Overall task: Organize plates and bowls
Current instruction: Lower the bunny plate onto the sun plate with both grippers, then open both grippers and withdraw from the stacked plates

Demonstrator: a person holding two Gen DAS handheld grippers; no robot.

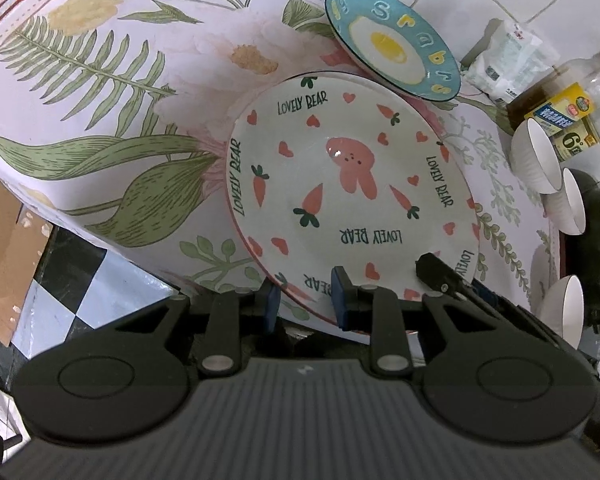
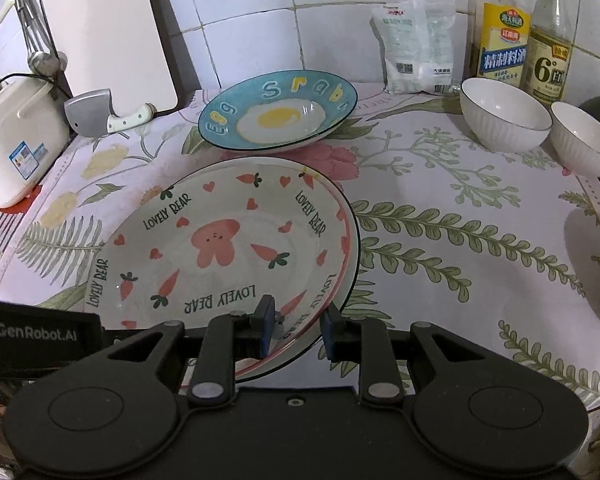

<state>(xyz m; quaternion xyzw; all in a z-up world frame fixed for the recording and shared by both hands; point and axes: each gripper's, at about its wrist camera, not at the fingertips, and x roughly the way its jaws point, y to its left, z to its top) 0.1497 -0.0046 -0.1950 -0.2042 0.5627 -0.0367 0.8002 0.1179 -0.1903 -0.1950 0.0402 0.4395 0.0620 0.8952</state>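
Stacking step: bunny plate sits nested on another plate near the table's front edge. Left gripper and right gripper both straddle the rim, jaws slightly apart, seemingly not pinching. Next probably egg plate, back edge.

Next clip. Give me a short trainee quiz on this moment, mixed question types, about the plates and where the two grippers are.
1. True or false: the blue egg plate lies apart from the LOVELY BEAR plate.
2. What lies directly under the LOVELY BEAR plate? A) another plate B) a white bowl C) a cutting board
3. Whose rim lies between the jaws of both the left gripper and the right gripper?

Key: 1 true, tablecloth shows between them. 2 A, the black-rimmed plate. 3 the LOVELY BEAR plate, with the stack beneath it.
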